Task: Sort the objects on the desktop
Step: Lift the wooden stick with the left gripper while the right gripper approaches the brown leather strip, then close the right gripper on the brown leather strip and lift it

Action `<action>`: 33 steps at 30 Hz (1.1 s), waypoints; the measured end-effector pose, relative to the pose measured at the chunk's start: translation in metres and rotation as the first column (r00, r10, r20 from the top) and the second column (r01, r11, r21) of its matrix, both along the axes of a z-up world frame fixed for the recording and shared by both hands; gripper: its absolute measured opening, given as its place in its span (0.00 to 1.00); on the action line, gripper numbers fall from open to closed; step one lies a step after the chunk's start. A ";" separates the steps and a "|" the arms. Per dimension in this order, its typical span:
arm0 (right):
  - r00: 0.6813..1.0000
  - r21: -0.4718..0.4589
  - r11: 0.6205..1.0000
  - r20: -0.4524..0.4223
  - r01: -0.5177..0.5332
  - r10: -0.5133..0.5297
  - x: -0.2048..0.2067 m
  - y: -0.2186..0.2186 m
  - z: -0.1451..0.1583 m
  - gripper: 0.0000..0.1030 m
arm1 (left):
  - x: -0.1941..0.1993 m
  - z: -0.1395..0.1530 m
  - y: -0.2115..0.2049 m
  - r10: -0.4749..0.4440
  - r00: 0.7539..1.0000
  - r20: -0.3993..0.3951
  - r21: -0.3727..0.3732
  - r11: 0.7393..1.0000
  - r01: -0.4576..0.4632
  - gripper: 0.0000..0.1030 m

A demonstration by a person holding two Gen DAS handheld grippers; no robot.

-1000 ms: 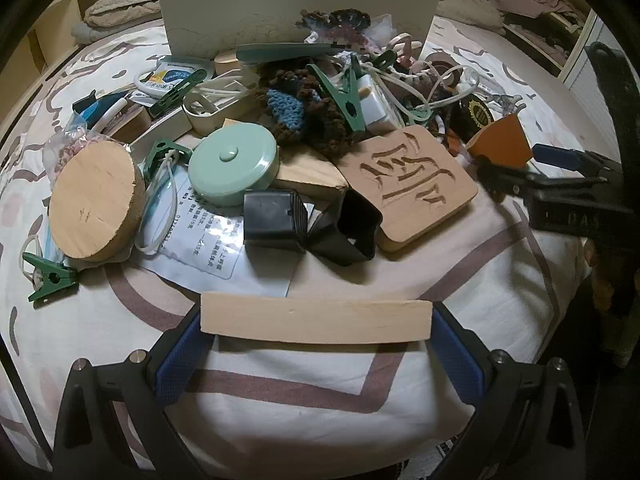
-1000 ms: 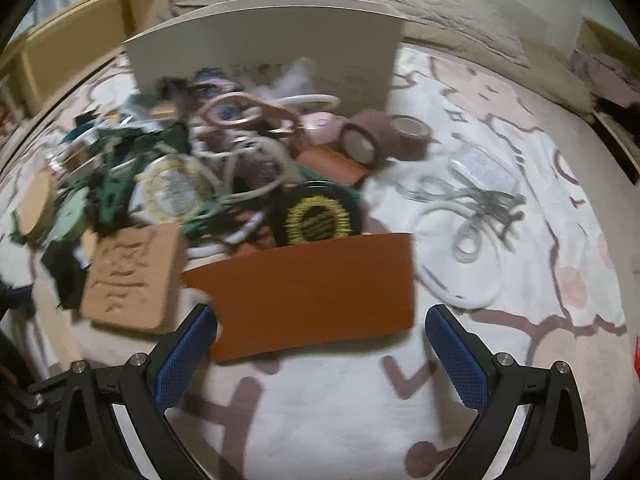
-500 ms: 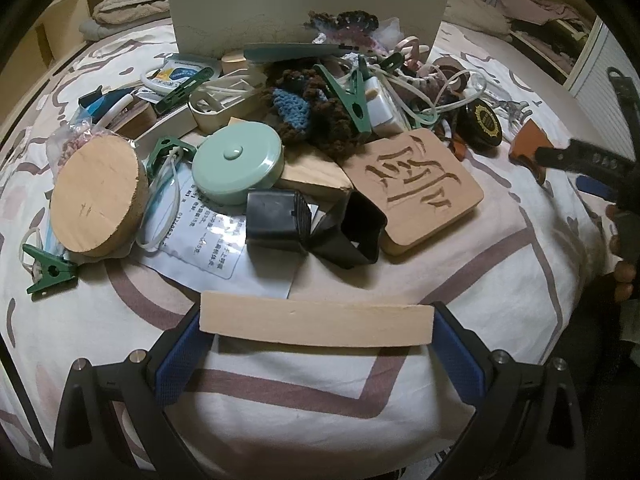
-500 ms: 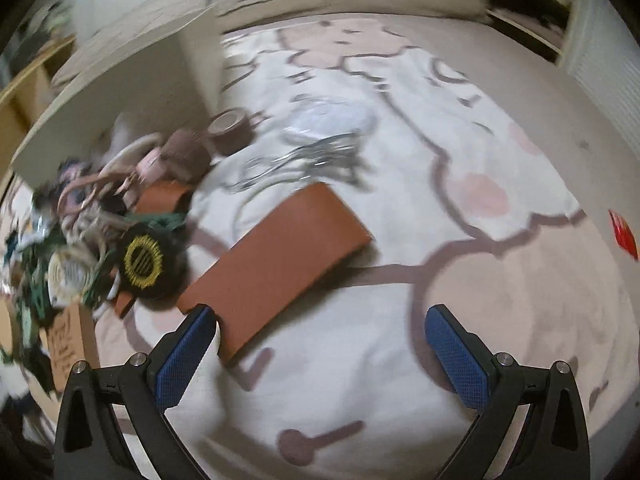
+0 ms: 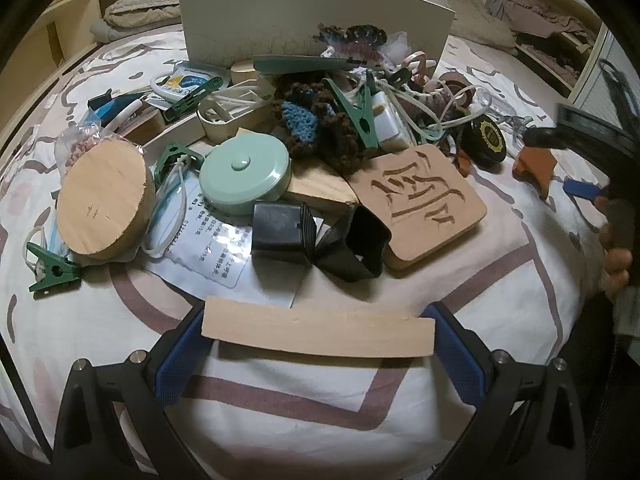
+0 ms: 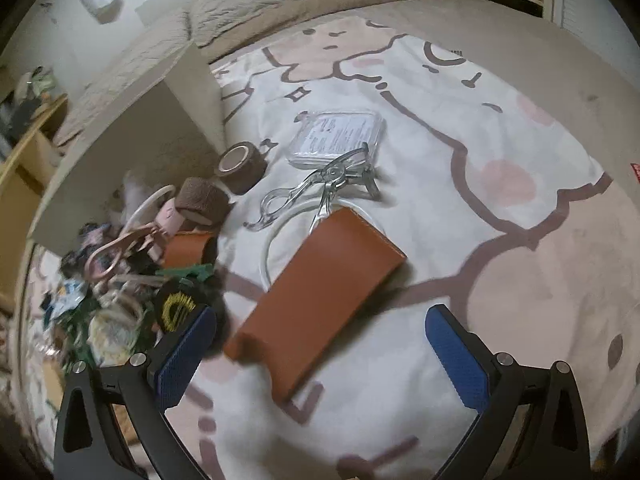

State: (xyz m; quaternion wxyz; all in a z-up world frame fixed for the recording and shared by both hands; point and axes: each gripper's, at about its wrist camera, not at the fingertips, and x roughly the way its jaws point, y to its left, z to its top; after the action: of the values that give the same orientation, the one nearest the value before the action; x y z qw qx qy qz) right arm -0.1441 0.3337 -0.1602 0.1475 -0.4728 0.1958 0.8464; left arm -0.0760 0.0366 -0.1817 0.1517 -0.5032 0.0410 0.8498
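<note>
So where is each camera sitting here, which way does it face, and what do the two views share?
Left wrist: on the left gripper, facing the clutter pile and white board; its pads clamp a wood strip; the person's fingers show at right.
Right wrist: on the right gripper, open, looking across the bedsheet over a brown case.
Shared: brown case, black tin.

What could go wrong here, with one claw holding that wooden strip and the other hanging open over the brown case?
The left claw pinches the wooden strip only by its ends, so it might twist or slip out. The right claw is open, and the brown case lies skewed between its fingers, so closing may catch a corner. The case also lies over a clear ring, which could get dragged along.
</note>
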 end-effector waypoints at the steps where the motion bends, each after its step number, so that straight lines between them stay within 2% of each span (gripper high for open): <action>1: 1.000 0.025 1.000 0.007 0.007 -0.007 -0.002 -0.001 -0.001 1.00 | 0.000 0.000 0.000 0.000 1.000 0.000 0.000 1.000 0.000 1.00; 6: 0.995 0.151 0.988 0.097 0.009 -0.024 0.000 -0.007 -0.011 1.00 | 0.000 0.001 0.001 -0.002 1.000 -0.003 0.001 1.000 0.002 1.00; 10: 0.992 0.198 0.980 0.111 0.034 -0.057 0.017 -0.001 -0.011 1.00 | 0.000 0.003 -0.002 0.012 1.000 -0.011 0.019 1.000 -0.012 0.98; 14: 0.991 0.188 0.980 0.105 0.060 -0.081 0.031 0.007 -0.009 1.00 | -0.001 0.005 -0.006 0.026 1.000 -0.010 0.047 0.999 -0.025 0.98; 17: 0.993 0.188 0.980 0.083 0.063 -0.080 0.036 0.008 -0.007 1.00 | -0.001 0.005 -0.006 0.022 1.000 -0.016 0.037 0.999 -0.021 0.98; 22: 0.999 0.133 0.990 0.021 0.044 -0.047 0.037 0.006 -0.002 1.00 | 0.001 0.005 -0.006 0.016 1.000 -0.024 0.022 1.000 -0.015 0.98; 23: 0.999 0.130 0.990 0.019 0.045 -0.047 0.035 0.006 -0.003 0.97 | 0.001 0.005 -0.006 0.016 1.000 -0.025 0.022 1.000 -0.015 0.98; 26: 0.998 0.151 0.987 0.018 0.051 -0.055 0.033 0.005 -0.003 0.76 | 0.001 0.005 -0.006 0.014 1.000 -0.026 0.020 1.000 -0.014 0.98; 28: 0.999 0.148 0.988 0.010 0.047 -0.049 0.035 0.005 -0.002 0.70 | 0.001 0.005 -0.006 0.013 1.000 -0.028 0.017 1.000 -0.013 0.98; 29: 0.999 0.148 0.988 0.006 0.044 -0.046 0.032 0.006 -0.002 0.65 | 0.001 0.005 -0.006 0.013 1.000 -0.028 0.017 1.000 -0.013 0.98; 32: 0.999 0.152 0.988 0.003 0.034 -0.035 0.031 0.006 -0.001 0.59 | 0.001 0.005 -0.006 0.013 1.000 -0.029 0.016 1.000 -0.012 0.98; 33: 1.000 0.151 0.988 -0.003 0.028 -0.028 0.032 0.005 -0.001 0.54 | 0.001 0.005 -0.006 0.012 0.999 -0.029 0.015 1.000 -0.012 0.98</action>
State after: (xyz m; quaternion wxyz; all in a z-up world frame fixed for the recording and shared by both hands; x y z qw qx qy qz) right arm -0.1125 0.3391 -0.1613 0.1946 -0.4571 0.1380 0.8568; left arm -0.0749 0.0307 -0.1769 0.1497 -0.4897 0.0337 0.8583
